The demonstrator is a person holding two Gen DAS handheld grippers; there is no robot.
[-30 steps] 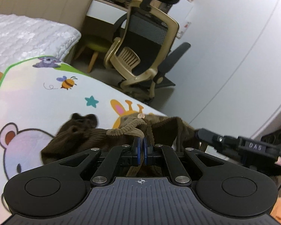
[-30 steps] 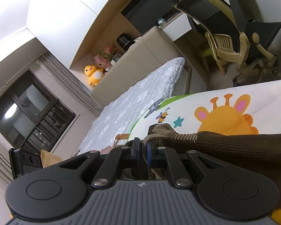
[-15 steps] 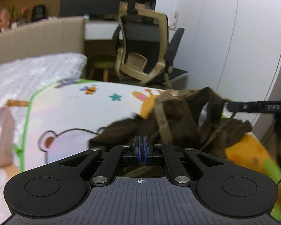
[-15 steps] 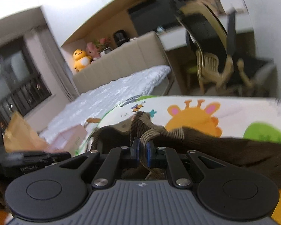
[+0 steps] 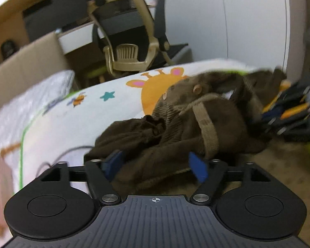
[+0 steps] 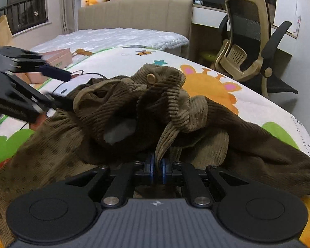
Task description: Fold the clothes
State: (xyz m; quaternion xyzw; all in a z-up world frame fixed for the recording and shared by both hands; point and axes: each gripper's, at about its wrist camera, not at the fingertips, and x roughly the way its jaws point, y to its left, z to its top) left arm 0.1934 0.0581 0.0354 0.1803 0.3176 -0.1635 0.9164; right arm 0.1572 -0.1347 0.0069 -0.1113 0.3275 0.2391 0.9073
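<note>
While right claw [image 6: 157,168] pinches the corduroy garment [image 6: 155,111] on the play mat [image 6: 217,78], left claw [image 5: 155,165], wide beside it, should regrip an edge.

right claw [image 6: 157,170] is pinched tight on a strip of the brown corduroy garment [image 6: 134,111], which sits all bunched up on the cartoon animal play mat [image 6: 248,103]. left claw [image 6: 57,86] pokes in from the left, blurry, tips wide apart right by the fabric
</note>
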